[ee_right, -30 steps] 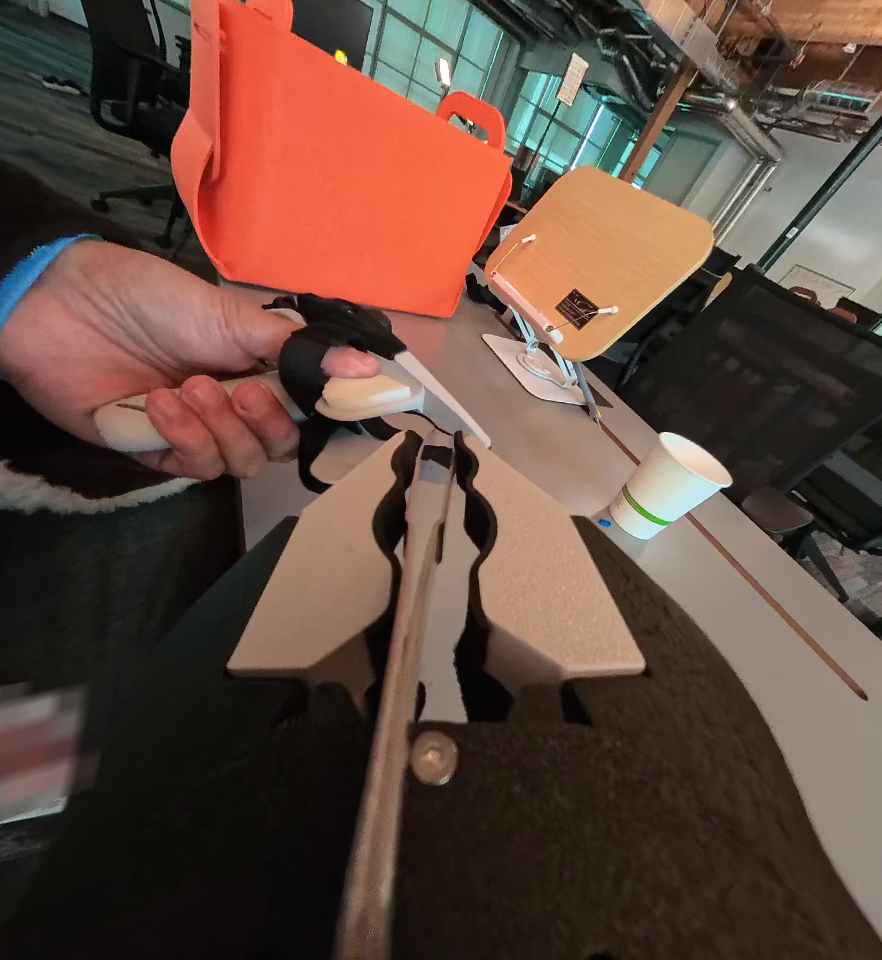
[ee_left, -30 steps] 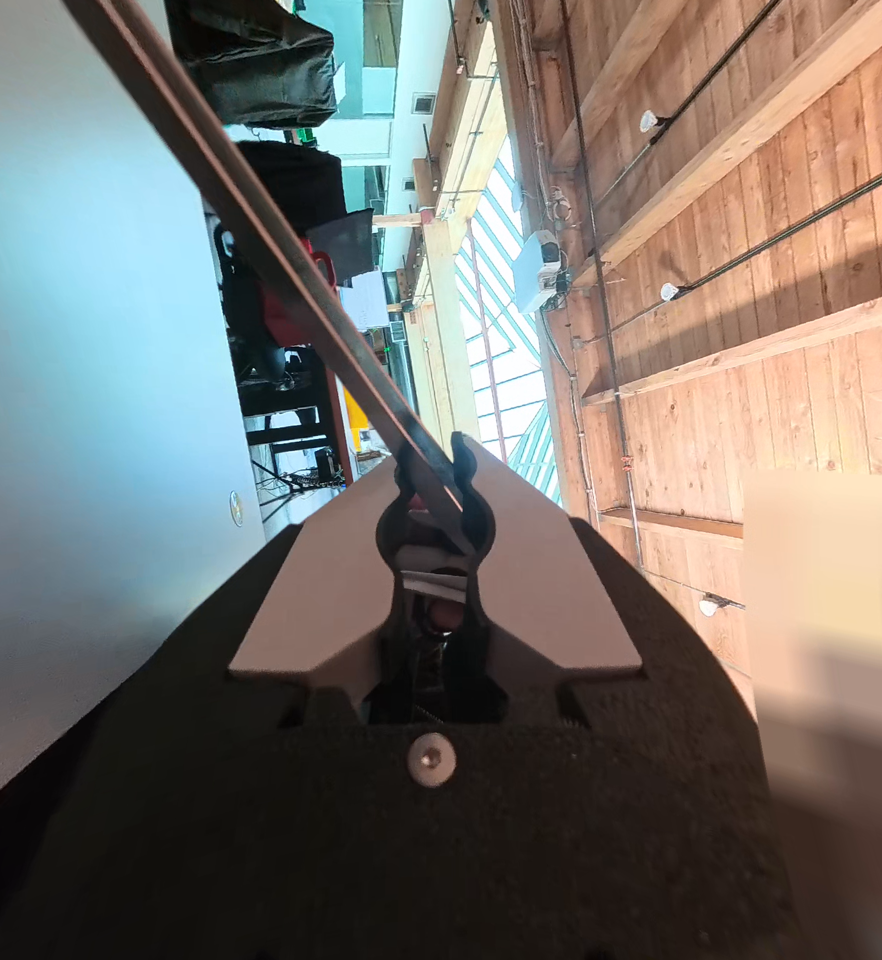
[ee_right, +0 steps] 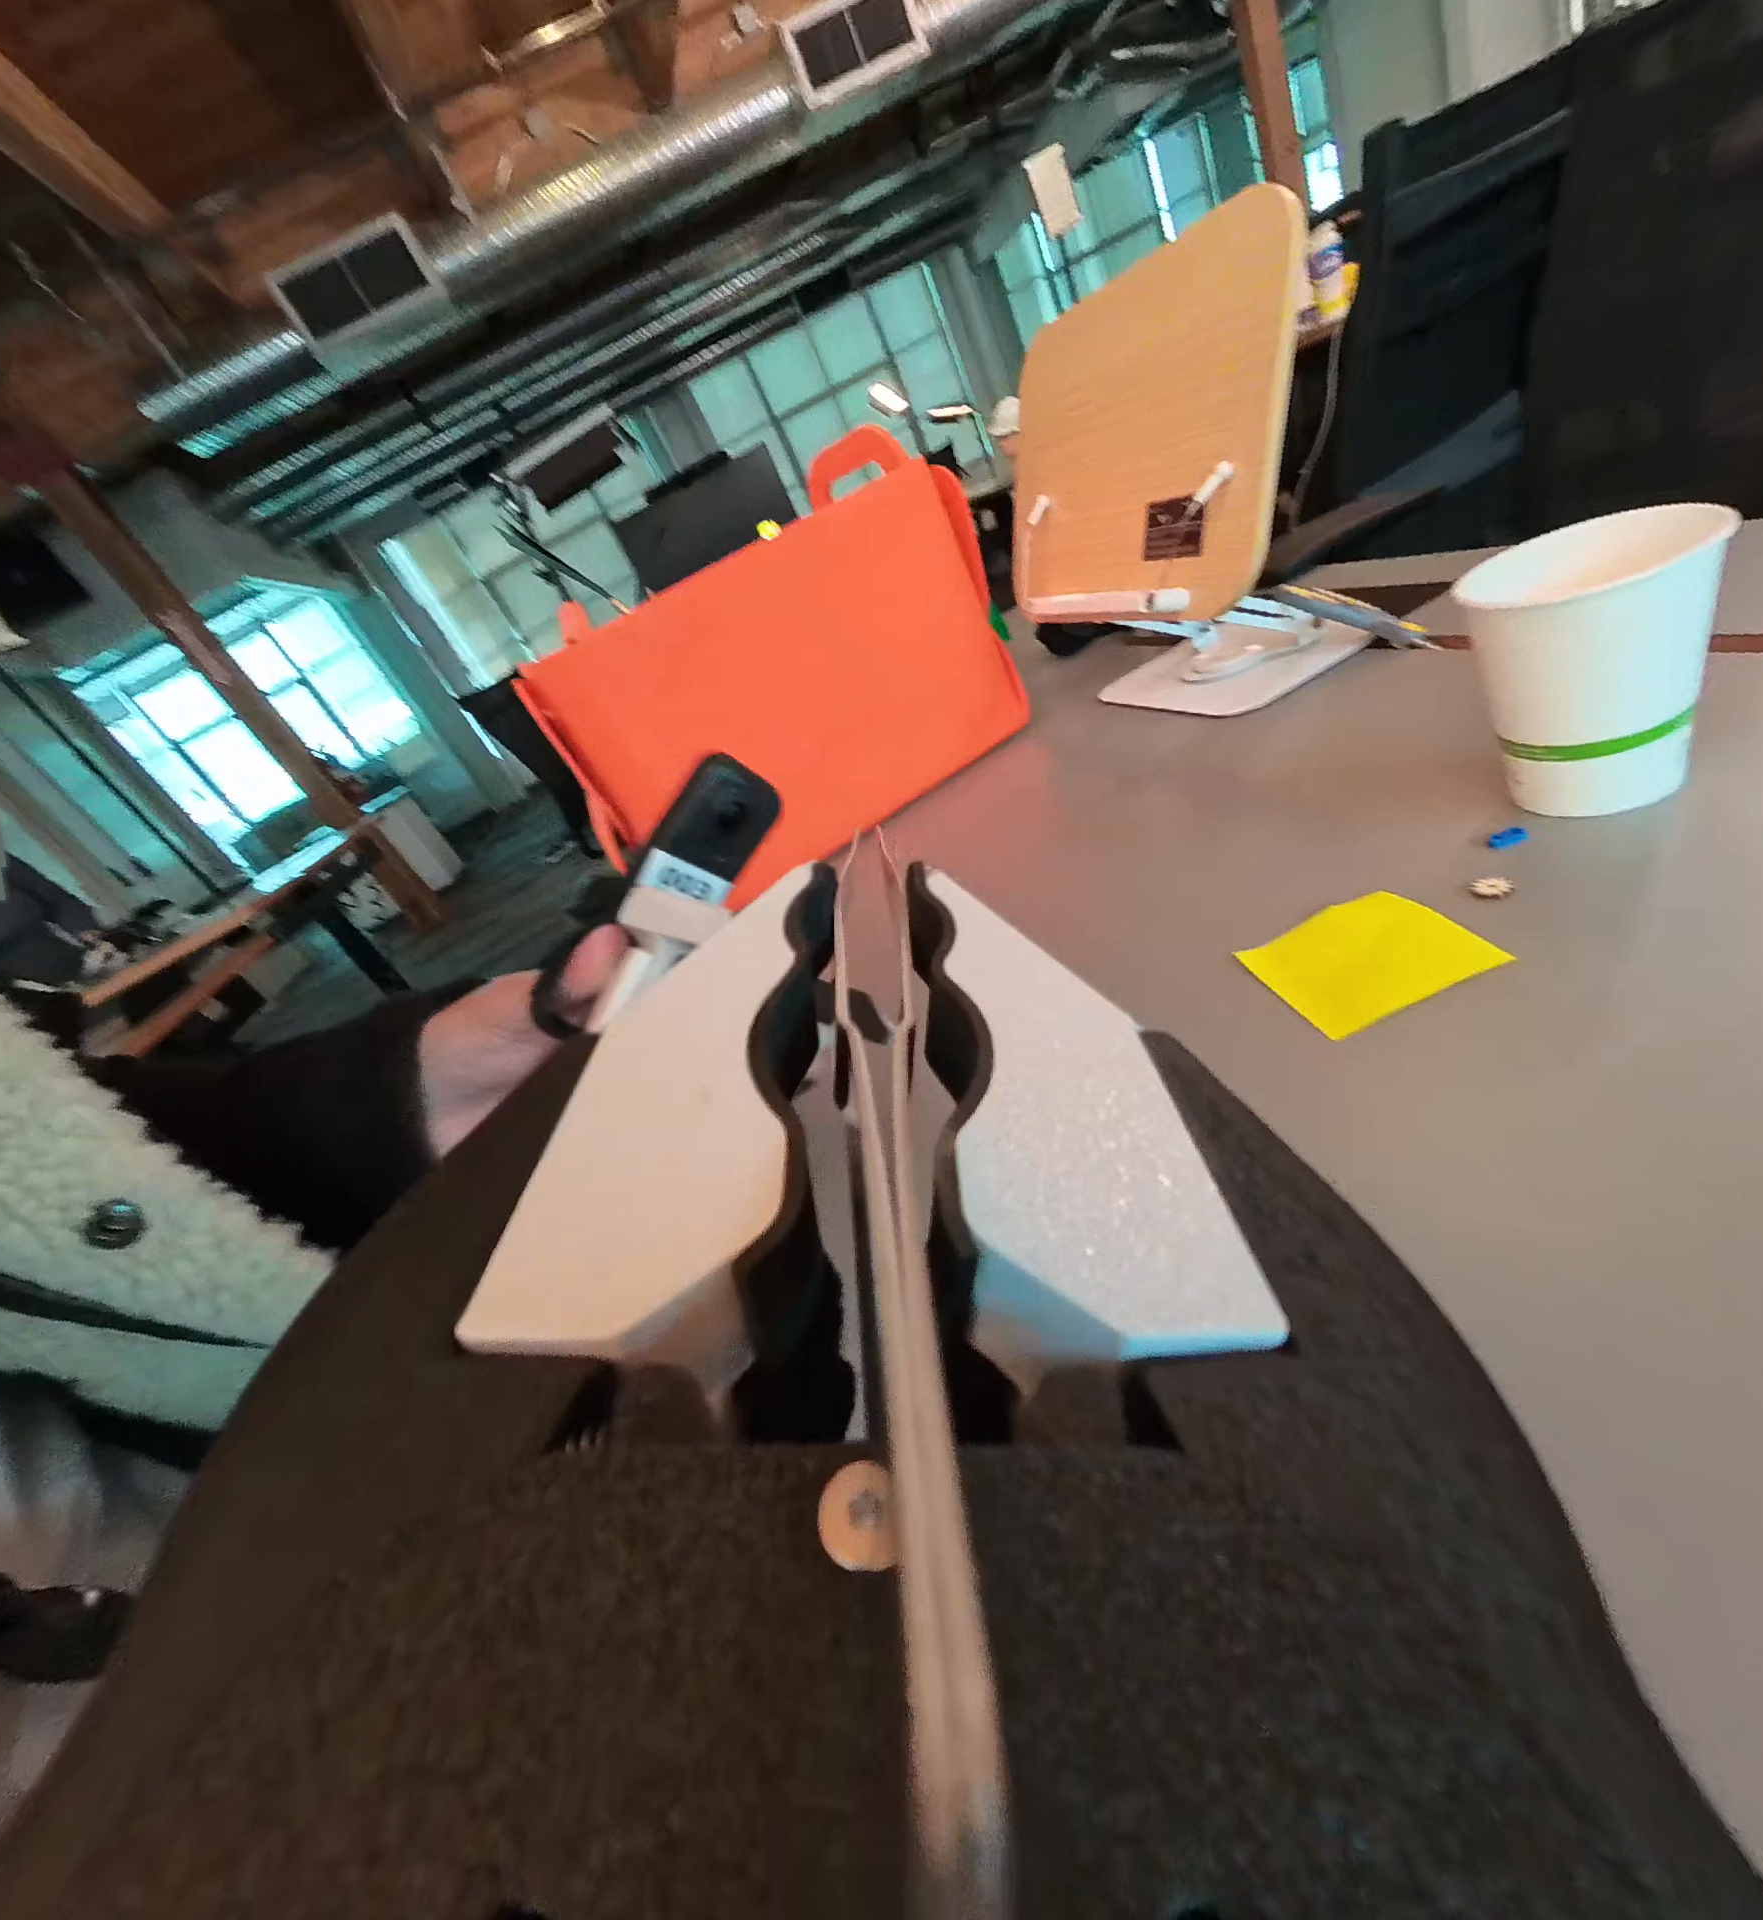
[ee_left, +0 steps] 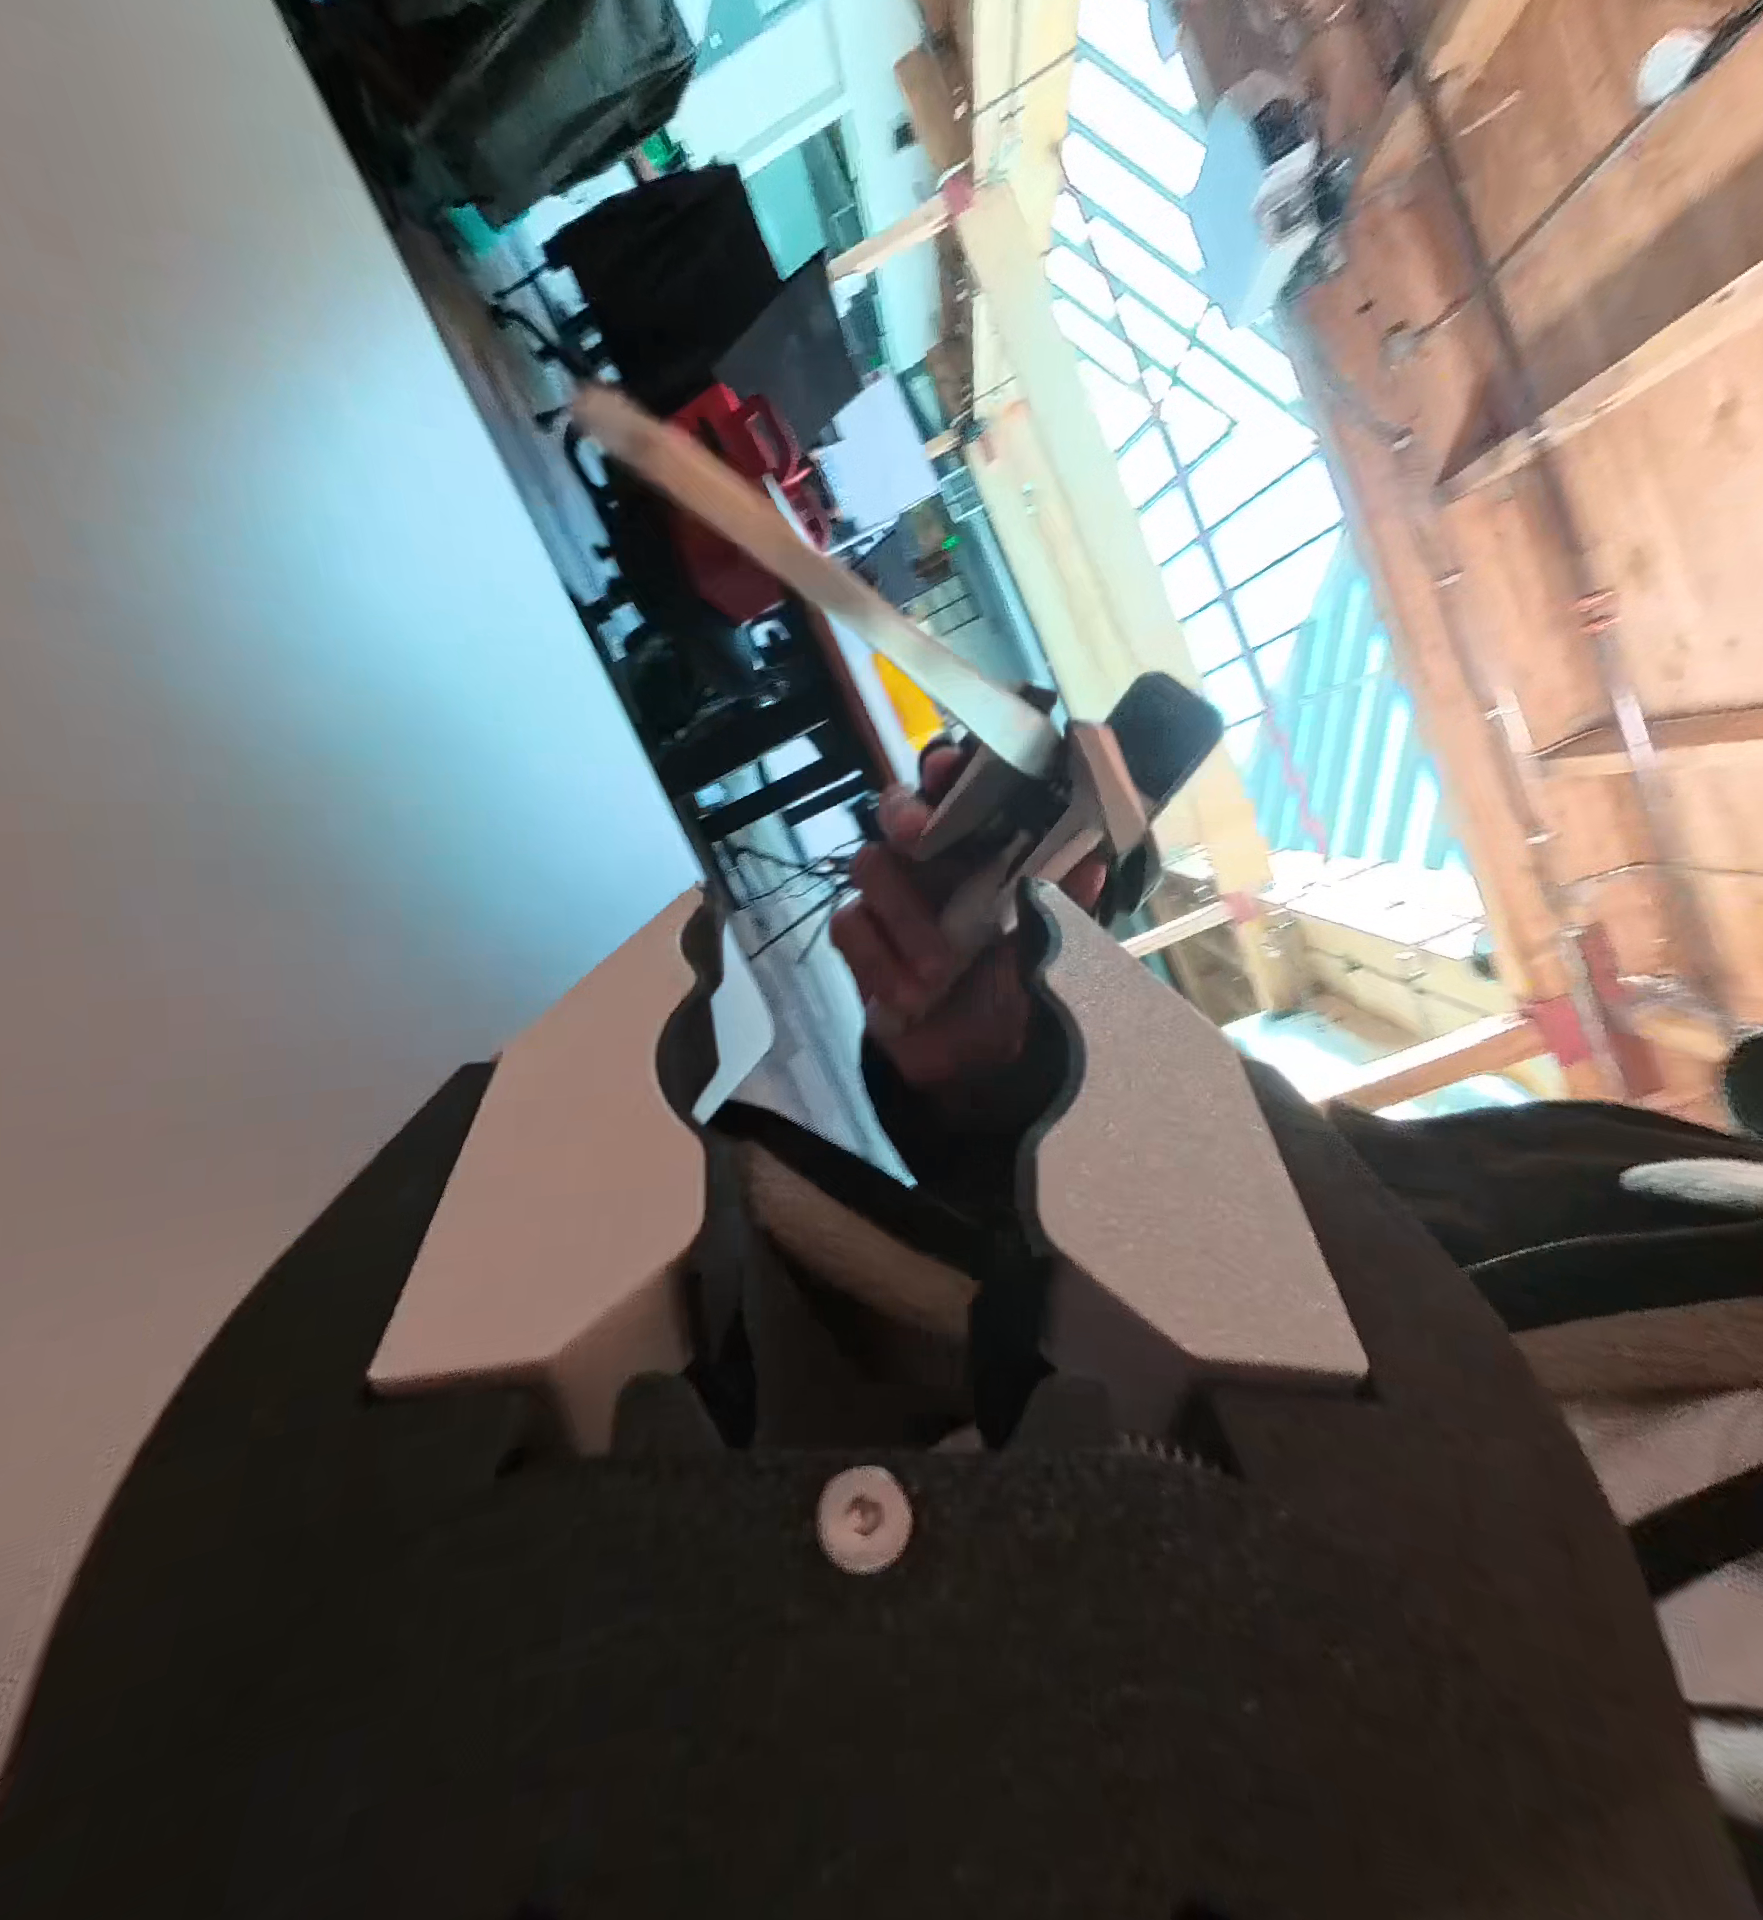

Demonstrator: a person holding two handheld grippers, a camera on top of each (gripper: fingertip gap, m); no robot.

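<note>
My right gripper [ee_right: 866,883] is shut on long thin metal tweezers [ee_right: 908,1299] that run between its fingers and back toward the camera. The tweezers' narrow end pokes out just past the fingertips. In the left wrist view, my left gripper [ee_left: 869,914] is open and empty, with its jaws wide apart. Just beyond it a hand holds the right gripper [ee_left: 1043,769], and the tweezers [ee_left: 804,571] stick out of it up and to the left. In the right wrist view, the black camera [ee_right: 716,821] on the left gripper shows at the left, held by a hand [ee_right: 492,1049].
On the grey table [ee_right: 1376,1195] stand a white paper cup with a green stripe [ee_right: 1594,665], a yellow sticky note [ee_right: 1370,961], two tiny parts [ee_right: 1495,862], an orange bag [ee_right: 783,665] and a wooden book stand [ee_right: 1157,416]. A pale flat surface [ee_left: 181,727] fills the left of the left wrist view. There is about 9 cm between the tips of the two grippers.
My left gripper has opened and let go of the metal tweezers. My right gripper still holds them and has moved away from the left gripper. Both views have swung round.
</note>
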